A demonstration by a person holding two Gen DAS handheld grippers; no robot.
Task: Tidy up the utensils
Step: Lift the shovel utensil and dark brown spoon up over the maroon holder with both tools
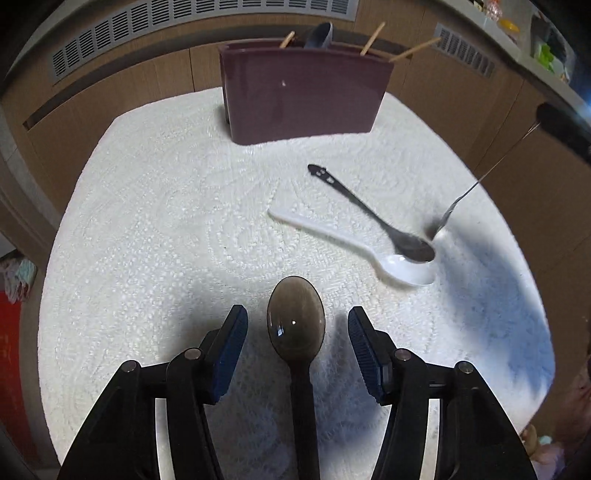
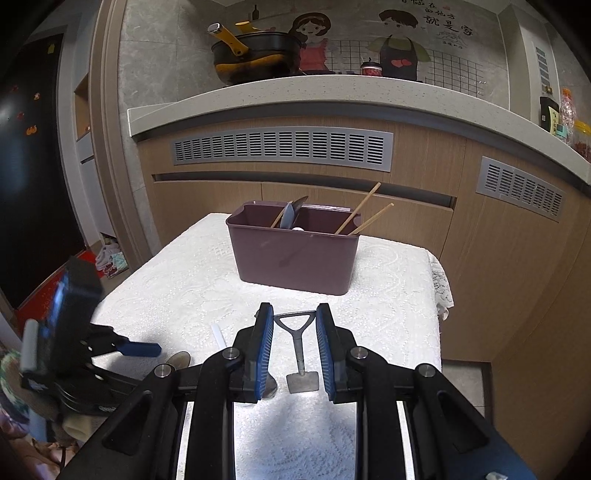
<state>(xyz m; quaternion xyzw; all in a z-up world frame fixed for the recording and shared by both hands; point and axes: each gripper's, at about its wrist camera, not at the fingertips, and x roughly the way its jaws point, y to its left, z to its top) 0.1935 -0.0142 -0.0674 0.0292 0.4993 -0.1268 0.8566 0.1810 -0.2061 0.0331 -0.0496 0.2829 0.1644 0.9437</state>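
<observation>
Step in hand: picking up. Left claw [image 1: 297,325], pads apart, straddles translucent brown plastic spoon [image 1: 295,321] lying on the white-clothed worktop [image 1: 166,221]; closing comes next. Right claw [image 2: 294,349], apparently unclamped, flanks small metal spatula [image 2: 301,363]. Maroon plastic caddy [image 1: 306,96] stands beyond.

maroon utensil caddy [image 1: 306,92] upright at far end of white cloth, holding wooden chopsticks [image 1: 373,38] leaning right and a grey utensil [image 1: 320,35]. smoky translucent spoon [image 1: 295,325] lies near edge, bowl pointing toward caddy. white ceramic spoon [image 1: 369,247] lies flat to the right, dark metal spoon [image 1: 373,218] crossing over it, bowl resting on its bowl. small metal shovel-shaped utensil [image 2: 300,354], triangular loop handle toward caddy.
</observation>
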